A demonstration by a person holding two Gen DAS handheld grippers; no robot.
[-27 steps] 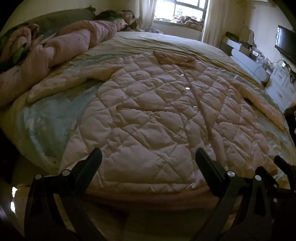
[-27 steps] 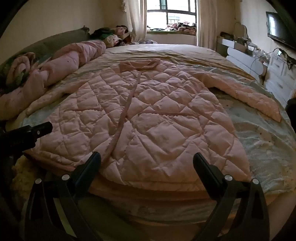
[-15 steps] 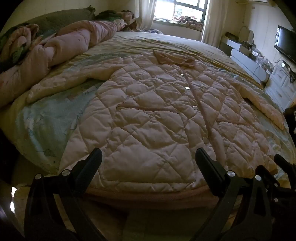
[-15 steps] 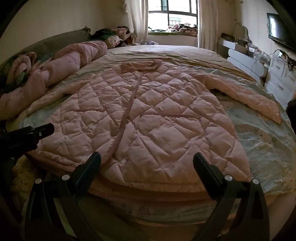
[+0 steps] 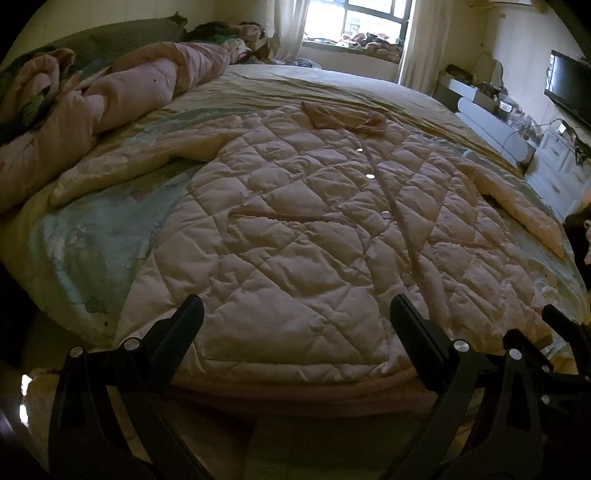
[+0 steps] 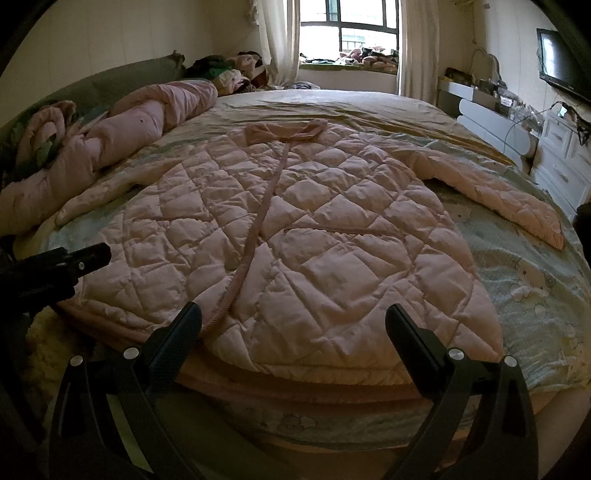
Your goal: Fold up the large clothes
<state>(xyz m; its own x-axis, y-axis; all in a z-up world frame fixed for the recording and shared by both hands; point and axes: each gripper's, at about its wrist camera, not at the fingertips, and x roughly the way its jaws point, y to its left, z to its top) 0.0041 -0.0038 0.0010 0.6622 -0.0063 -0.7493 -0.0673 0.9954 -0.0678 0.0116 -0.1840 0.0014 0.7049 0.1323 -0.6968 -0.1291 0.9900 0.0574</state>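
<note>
A large pink quilted coat [image 5: 295, 236] [image 6: 295, 236] lies flat and face up on the bed, collar toward the window and hem at the near edge. Both sleeves stretch outward, the left sleeve [image 5: 140, 162] and the right sleeve [image 6: 498, 192]. My left gripper [image 5: 295, 317] hovers open just short of the hem's left half, nothing between its fingers. My right gripper [image 6: 293, 321] is open too, near the hem's right half, holding nothing. The right gripper also shows at the left wrist view's lower right [image 5: 561, 332], and the left gripper at the right wrist view's left edge [image 6: 74, 258].
A rolled pink duvet [image 5: 110, 96] lies along the bed's left side by the headboard [image 6: 110, 81]. The bed sheet [image 6: 535, 288] is pale blue-green with a print. White drawers [image 6: 565, 162] and a wall TV [image 6: 561, 66] stand at the right, a window [image 6: 351, 33] at the far end.
Both views have tilted slightly upward, showing a little more of the far room. The coat lies as before and both grippers stay open.
</note>
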